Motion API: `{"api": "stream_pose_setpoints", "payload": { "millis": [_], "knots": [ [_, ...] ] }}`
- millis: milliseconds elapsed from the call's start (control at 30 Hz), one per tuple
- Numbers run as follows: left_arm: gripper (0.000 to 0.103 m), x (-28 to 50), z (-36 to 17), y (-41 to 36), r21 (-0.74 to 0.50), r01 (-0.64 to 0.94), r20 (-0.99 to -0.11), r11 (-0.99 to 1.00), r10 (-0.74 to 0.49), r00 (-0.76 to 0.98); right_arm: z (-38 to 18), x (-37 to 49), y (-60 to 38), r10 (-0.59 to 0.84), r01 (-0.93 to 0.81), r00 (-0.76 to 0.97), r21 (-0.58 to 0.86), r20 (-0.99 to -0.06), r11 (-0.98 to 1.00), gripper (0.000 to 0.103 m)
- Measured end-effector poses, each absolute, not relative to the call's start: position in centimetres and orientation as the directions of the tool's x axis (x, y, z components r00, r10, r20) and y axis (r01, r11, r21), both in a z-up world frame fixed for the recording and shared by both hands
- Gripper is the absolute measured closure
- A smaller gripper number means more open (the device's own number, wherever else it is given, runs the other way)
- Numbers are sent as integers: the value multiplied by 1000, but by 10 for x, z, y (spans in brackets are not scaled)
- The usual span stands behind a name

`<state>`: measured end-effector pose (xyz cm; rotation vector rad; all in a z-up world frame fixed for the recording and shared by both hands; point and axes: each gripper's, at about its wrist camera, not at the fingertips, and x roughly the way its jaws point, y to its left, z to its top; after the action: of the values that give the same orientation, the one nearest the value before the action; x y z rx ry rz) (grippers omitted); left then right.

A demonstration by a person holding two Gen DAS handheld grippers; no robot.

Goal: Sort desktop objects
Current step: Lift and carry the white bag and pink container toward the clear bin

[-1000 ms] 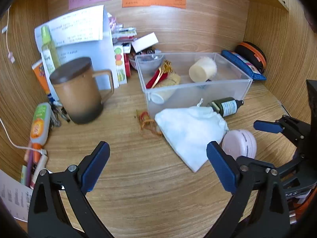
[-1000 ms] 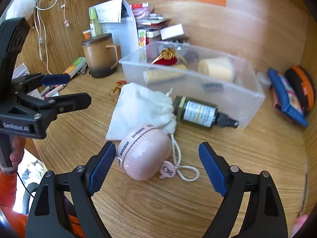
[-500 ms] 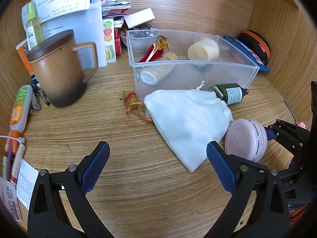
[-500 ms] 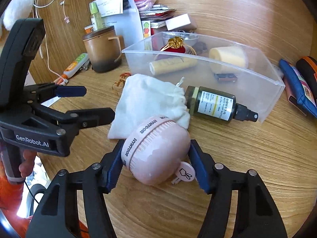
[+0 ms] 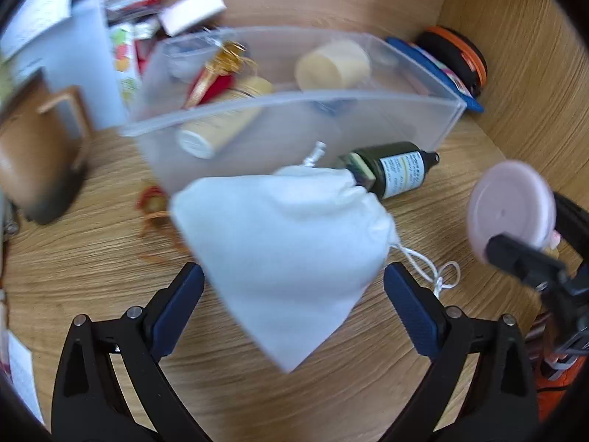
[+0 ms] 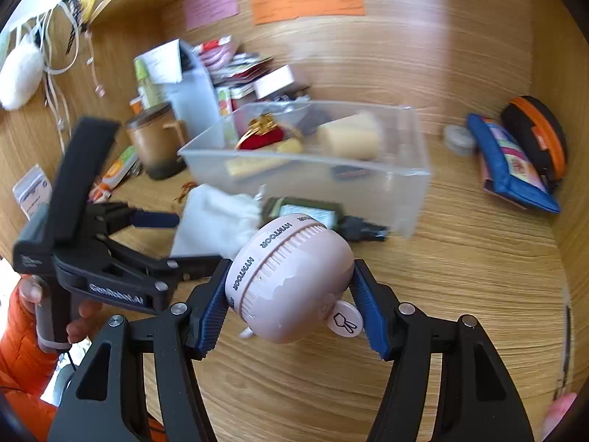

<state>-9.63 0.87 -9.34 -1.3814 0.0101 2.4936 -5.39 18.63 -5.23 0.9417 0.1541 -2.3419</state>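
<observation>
My right gripper is shut on a round pink timer, its blue pads pressing both sides, and holds it above the wooden desk. In the left wrist view the pink timer hangs at the right. My left gripper is open and tilted down over a white drawstring pouch. The pouch's near corner lies between the fingers, with the pads apart from it. A dark green spray bottle lies behind the pouch, against a clear plastic bin that holds several small items.
A brown lidded mug stands left of the bin, with papers and packets behind it. A red and gold string ornament lies left of the pouch. A blue pouch and an orange-trimmed black case rest by the right wall.
My right gripper shut on the pink timer and lifted it off the desk. My left gripper moved forward and down, bringing the white pouch between its open fingers.
</observation>
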Motion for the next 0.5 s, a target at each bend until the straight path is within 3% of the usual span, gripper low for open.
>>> {"api": "stream_pose_setpoints", "payload": {
  "millis": [233, 300, 367, 500],
  "knots": [
    [3, -104, -101, 25, -49, -253, -835, -966, 179, -520, -54, -65, 202, -485, 552, -570, 128, -663, -824, 44],
    [11, -104, -100, 25, -45, -253, -827, -966, 179, -534, -57, -67, 203, -486, 555, -564, 130, -667, -822, 44],
    [29, -102, -98, 26, -15, -251, -819, -968, 156, -552, -60, -70, 203, -489, 560, -557, 132, -672, -818, 44],
    [36, -99, -97, 26, 0, -258, -805, -966, 153, -572, -61, -72, 201, -498, 568, -550, 138, -671, -812, 44]
  ]
}}
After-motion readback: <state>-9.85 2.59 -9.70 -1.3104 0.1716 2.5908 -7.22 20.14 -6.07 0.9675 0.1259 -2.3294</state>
